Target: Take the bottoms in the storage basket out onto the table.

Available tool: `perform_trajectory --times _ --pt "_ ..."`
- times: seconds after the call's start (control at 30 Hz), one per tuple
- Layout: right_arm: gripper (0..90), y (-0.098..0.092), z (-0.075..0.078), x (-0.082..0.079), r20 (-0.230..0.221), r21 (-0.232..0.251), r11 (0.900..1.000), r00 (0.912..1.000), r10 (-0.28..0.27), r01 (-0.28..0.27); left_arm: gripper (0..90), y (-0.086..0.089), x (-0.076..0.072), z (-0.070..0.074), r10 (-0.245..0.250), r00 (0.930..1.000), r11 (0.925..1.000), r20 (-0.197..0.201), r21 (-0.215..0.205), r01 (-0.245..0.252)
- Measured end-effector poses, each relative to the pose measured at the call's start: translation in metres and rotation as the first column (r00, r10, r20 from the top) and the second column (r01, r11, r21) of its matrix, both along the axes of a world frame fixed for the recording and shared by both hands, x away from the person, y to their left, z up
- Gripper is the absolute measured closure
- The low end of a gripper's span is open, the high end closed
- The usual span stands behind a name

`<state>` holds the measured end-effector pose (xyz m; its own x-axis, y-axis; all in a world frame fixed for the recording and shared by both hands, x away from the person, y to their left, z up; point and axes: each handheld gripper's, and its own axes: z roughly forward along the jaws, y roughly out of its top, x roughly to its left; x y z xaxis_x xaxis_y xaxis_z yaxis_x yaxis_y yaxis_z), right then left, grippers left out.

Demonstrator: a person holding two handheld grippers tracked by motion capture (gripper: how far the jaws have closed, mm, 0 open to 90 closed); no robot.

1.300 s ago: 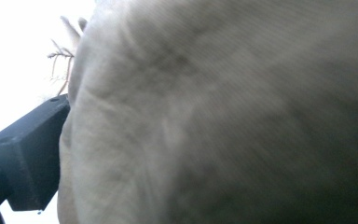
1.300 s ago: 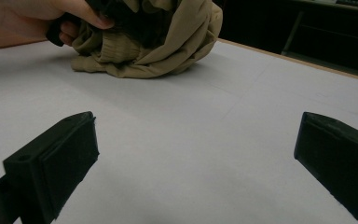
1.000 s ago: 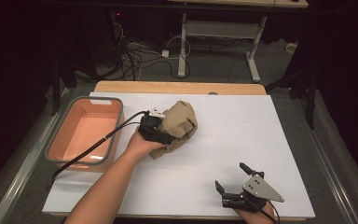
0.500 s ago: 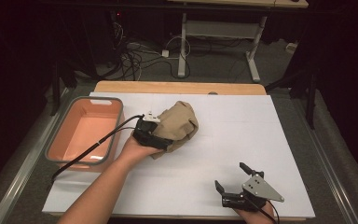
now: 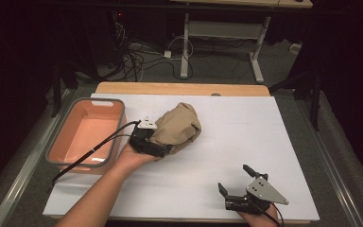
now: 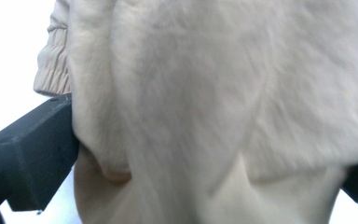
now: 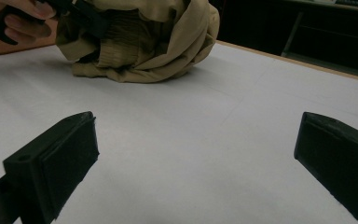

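Soft, crumpled tan cloth (image 5: 177, 127), ribbed cuff, bunched on smooth white table (image 5: 246, 137); my left gripper (image 5: 163, 146) pinches it. My right gripper (image 5: 238, 182) spread, well apart.

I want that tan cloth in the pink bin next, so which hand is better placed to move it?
Left. The left gripper already has the tan cloth bunched between its jaws, right beside the pink bin. The right gripper sits open, apart from both.

Worktop (image 5: 246, 142) open across centre and right of frame; tan bundle (image 5: 177, 126) and pink tub (image 5: 87, 135) block left.
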<state>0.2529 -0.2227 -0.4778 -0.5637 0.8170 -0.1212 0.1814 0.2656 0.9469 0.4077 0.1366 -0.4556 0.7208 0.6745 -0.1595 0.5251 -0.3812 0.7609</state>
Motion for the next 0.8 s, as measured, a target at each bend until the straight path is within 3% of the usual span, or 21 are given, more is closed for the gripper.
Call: perform_trajectory --times 0.47,0.8 --pt "0.4 0.001 0.0 0.0 0.0 -0.002 1.0 1.0 0.002 -0.002 0.0 0.018 -0.025 0.0 0.002 0.9997 0.9967 0.024 -0.081 0.0" --pt "0.4 0.002 0.001 0.001 -0.001 0.001 1.0 1.0 0.001 -0.001 0.0 0.025 -0.044 -0.014 0.012 0.9985 0.9963 0.054 -0.085 -0.007"
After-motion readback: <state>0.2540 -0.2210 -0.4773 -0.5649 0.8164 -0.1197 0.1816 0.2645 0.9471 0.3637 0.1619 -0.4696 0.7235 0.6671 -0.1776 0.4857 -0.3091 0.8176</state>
